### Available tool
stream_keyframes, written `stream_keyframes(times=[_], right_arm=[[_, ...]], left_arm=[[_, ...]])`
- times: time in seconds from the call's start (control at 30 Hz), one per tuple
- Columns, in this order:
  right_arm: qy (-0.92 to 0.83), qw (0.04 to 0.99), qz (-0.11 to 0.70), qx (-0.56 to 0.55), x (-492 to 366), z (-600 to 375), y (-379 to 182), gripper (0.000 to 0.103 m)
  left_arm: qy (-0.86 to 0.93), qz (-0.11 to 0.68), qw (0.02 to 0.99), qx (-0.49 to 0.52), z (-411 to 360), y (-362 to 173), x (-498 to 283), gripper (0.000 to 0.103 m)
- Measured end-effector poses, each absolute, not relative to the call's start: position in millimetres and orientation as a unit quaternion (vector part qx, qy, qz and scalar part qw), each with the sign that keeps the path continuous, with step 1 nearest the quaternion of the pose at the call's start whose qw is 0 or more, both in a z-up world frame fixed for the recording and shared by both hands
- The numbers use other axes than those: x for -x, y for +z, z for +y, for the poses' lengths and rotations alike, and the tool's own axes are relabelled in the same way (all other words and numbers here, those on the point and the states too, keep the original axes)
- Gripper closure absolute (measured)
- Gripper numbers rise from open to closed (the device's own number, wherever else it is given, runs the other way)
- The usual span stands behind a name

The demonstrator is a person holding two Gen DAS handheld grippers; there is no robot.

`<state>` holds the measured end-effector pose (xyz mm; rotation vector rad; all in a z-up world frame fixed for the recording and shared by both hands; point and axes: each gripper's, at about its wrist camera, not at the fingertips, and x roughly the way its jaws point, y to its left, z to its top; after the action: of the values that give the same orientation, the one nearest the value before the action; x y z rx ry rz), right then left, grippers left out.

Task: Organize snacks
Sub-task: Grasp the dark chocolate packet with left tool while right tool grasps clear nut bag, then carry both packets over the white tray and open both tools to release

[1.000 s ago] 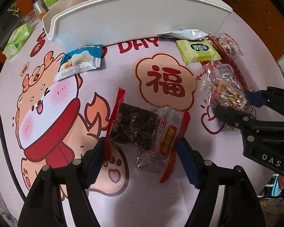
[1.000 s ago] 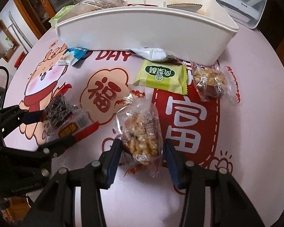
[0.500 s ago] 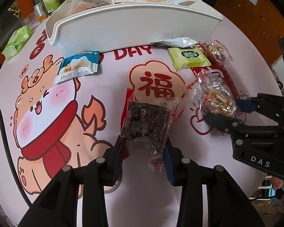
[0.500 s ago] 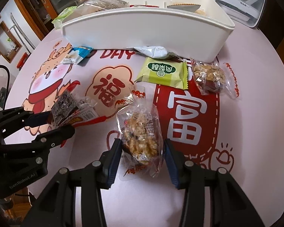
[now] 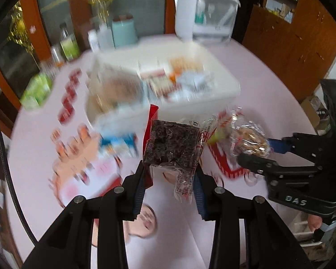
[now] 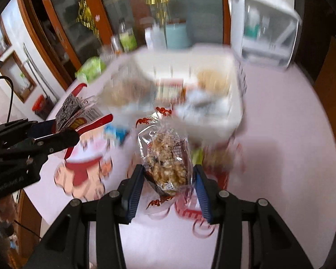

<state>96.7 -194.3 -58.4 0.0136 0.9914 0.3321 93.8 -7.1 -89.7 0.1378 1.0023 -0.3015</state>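
left hand-held gripper (image 5: 171,177) is closed partway on the dark snack (image 5: 172,143), its blue pads pressing both sides, and the packet is up in the air above the pink surface (image 5: 268,78). right hand-held gripper (image 6: 169,177) grips the nut snack (image 6: 165,157) in clear wrap the same way, also off the surface. behind both stands the white bin (image 6: 212,116) with other packets inside, very blurred. a blue packet (image 5: 117,143) lies on the surface near the bin.
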Motion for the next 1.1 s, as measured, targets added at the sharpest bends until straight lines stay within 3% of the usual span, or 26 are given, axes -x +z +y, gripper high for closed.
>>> stream_keyframes(times=[0.13, 0.4, 0.77, 0.83, 0.93, 1.07, 1.1], right_arm=[[0.154, 0.889, 0.432, 0.002, -125, -195, -7, 0.058], [0.125, 0.907, 0.401, 0.020, -195, -182, 32, 0.058], [0.090, 0.879, 0.468, 0.006, -307, -166, -32, 0.057], [0.085, 0.871, 0.483, 0.000, -320, -166, -48, 0.047], [0.074, 0.866, 0.494, 0.003, -332, -167, -67, 0.038], [0.064, 0.858, 0.509, -0.003, -336, -173, -84, 0.038], [0.062, 0.857, 0.512, -0.006, -337, -175, -87, 0.038]], left_arm=[[-0.135, 0.447, 0.881, -0.078, -1, -41, -119, 0.066], [-0.111, 0.395, 0.902, -0.133, -8, 26, -182, 0.066], [-0.095, 0.427, 0.888, -0.144, -17, 0, -295, 0.066], [-0.093, 0.439, 0.883, -0.137, -16, -14, -313, 0.065], [-0.089, 0.451, 0.878, -0.134, -15, -34, -334, 0.057], [-0.084, 0.463, 0.871, -0.143, -15, -61, -352, 0.022], [-0.084, 0.464, 0.870, -0.144, -15, -65, -354, 0.021]])
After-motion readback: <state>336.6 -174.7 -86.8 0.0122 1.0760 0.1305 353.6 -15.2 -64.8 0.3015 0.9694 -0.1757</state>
